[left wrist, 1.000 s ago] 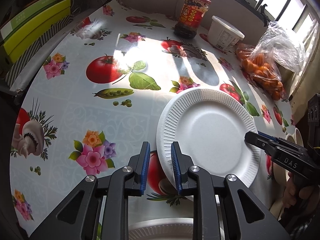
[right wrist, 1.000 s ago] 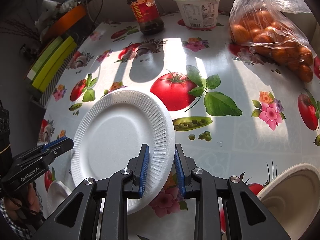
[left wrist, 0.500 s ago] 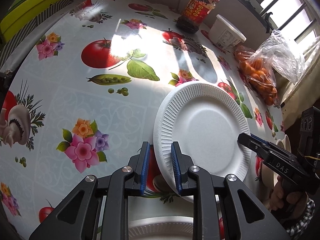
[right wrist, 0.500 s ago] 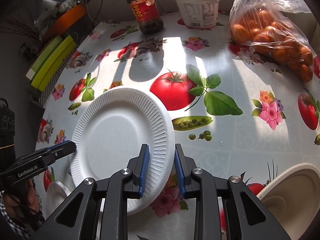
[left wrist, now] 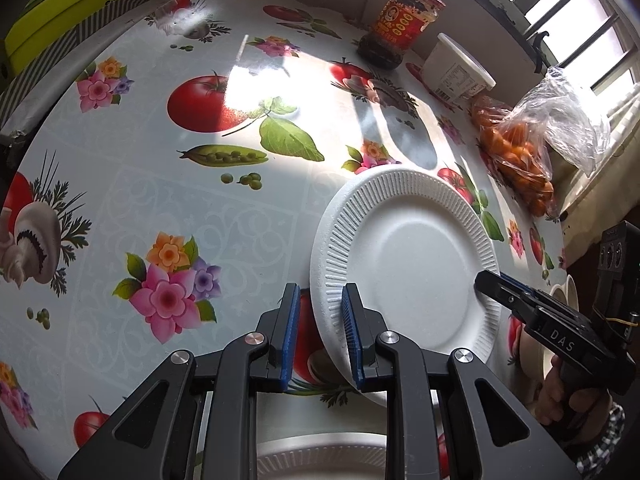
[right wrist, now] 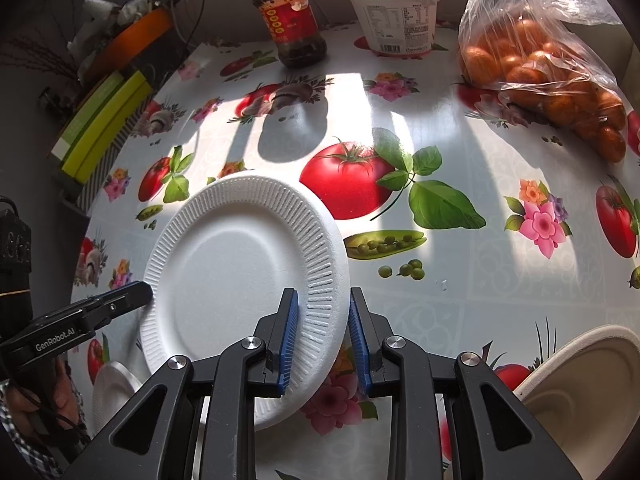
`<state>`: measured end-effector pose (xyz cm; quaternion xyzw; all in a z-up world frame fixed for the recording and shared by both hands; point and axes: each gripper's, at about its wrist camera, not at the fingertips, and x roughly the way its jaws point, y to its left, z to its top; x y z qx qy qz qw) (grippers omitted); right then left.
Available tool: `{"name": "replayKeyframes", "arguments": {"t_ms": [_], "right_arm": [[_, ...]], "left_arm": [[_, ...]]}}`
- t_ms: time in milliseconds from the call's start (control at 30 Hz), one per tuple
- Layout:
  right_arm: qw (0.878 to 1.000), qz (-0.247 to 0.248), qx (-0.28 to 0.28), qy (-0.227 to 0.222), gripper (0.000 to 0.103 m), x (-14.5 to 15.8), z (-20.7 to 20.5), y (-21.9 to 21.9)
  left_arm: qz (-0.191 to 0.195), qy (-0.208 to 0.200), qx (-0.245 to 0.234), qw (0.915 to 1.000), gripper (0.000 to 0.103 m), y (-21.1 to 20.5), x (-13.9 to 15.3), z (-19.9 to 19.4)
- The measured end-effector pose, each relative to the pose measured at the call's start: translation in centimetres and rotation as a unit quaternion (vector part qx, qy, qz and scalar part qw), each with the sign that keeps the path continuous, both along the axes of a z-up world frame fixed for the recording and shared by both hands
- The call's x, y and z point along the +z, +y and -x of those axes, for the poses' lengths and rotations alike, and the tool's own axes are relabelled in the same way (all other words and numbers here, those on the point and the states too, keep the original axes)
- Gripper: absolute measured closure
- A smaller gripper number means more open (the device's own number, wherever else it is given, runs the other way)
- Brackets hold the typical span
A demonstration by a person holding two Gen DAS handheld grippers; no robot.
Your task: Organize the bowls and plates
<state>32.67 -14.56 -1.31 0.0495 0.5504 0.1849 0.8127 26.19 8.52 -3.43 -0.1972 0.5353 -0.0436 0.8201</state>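
Observation:
A white foam plate (left wrist: 404, 264) with a ribbed rim hangs tilted above the flowered tablecloth. My right gripper (right wrist: 322, 340) is shut on its near right rim, and the rim (right wrist: 320, 280) fills the gap between the blue pads. My left gripper (left wrist: 320, 336) straddles the opposite rim and its jaws are closing. Its right pad (left wrist: 352, 340) lies over the plate, while a thin strip of cloth shows beside the left pad (left wrist: 290, 336). The left gripper's tip (right wrist: 136, 292) shows at the plate's left edge in the right wrist view. A second foam plate (left wrist: 320, 456) lies below the left gripper.
A beige bowl (right wrist: 580, 392) sits at the near right. A red-labelled jar (right wrist: 292, 20), a white tub (right wrist: 394, 16) and a bag of oranges (right wrist: 536, 68) line the far edge. Green boxes (right wrist: 100, 128) stand off the table's left side.
The left wrist view has rolled a little and the plate's rim now lies deeper between the left jaws, which stand slightly narrower. The right gripper and the plate have kept still.

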Motion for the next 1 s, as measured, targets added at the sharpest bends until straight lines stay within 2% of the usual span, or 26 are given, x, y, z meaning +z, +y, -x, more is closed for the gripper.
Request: {"name": "replayKeyframes", "arguments": {"t_ms": [67, 533, 1000], "right_arm": [[1.0, 0.0, 0.0, 0.0, 0.078, 0.0, 0.0, 0.0], [1.0, -0.001, -0.002, 0.001, 0.078, 0.0, 0.2, 0.1], [1.0, -0.008, 0.001, -0.014, 0.078, 2.0, 2.2, 0.4]], "left_arm": [[-0.002, -0.003, -0.002, 1.0, 0.086, -0.2, 0.1, 0.1], [-0.011, -0.011, 0.003, 0.9999, 0.088, 0.0, 0.8, 0.6], [-0.009, -0.031, 0.006, 0.9995, 0.088, 0.5, 2.7, 2.4]]}}
